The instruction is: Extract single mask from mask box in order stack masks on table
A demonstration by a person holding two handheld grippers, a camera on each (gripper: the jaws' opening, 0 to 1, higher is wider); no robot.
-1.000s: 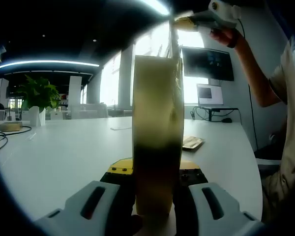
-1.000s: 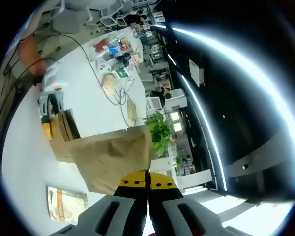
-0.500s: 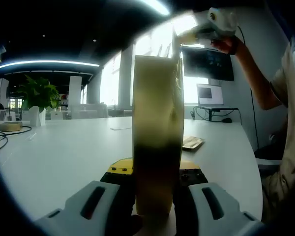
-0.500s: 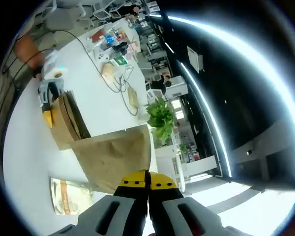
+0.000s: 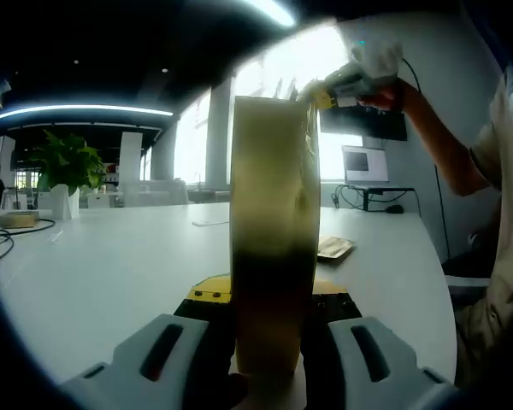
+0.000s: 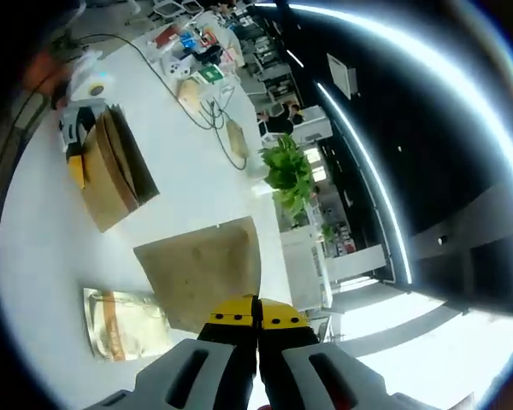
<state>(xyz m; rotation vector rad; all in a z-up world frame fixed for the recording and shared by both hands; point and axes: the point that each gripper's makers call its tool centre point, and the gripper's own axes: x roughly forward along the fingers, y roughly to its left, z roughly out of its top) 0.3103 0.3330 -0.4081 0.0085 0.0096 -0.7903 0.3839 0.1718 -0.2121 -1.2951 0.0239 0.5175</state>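
you've got the mask box [image 5: 272, 256] pinched upright between the jaws of your left gripper [image 5: 269, 350], its base low on the white table [image 5: 111, 256]; hold that clamp firm and level so the box doesn't tip while the other hand works. your right gripper [image 6: 256, 342] has its jaws pressed together on the edge of a tan mask packet [image 6: 203, 273], which fans out flat ahead of the yellow tips and hangs clear of the box. in the left gripper view the right gripper [image 5: 350, 73] is up near the box's top corner, to the right of it. judging by that, the packet is out, so the step in hand is carrying it over and laying it down. bring it low and flat before you let go, and line it up on the printed packet [image 6: 126, 323] already lying on the table just beside it, so the stack stays square. in the right gripper view the box [image 6: 111, 175] stands well apart, further up the table
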